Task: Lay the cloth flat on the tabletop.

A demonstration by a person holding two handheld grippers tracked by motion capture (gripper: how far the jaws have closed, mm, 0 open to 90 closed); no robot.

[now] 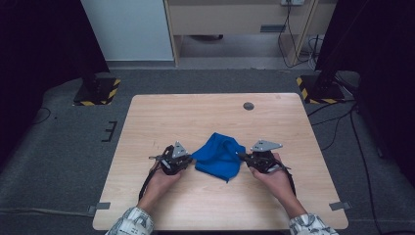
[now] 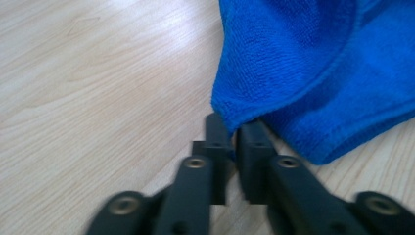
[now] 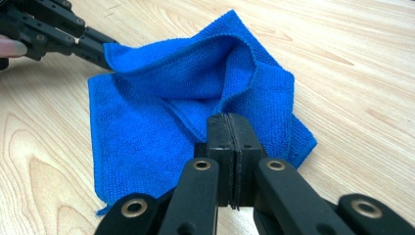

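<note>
A blue cloth (image 1: 219, 156) lies crumpled near the middle of the wooden table (image 1: 195, 117). My left gripper (image 1: 192, 157) meets its left corner and my right gripper (image 1: 241, 156) its right edge. In the left gripper view the jaws of the left gripper (image 2: 234, 132) are pinched together on the hem of the cloth (image 2: 318, 73). In the right gripper view the right gripper (image 3: 229, 120) is shut where a raised fold of the cloth (image 3: 147, 122) runs into its tips. The left gripper (image 3: 103, 56) holds the far corner lifted off the table.
A small round grey cap (image 1: 248, 105) sits in the tabletop at the back right. Bare wood surrounds the cloth on all sides. Two stand bases with yellow-black stripes (image 1: 97, 91) (image 1: 318, 89) rest on the floor beyond the table's far corners.
</note>
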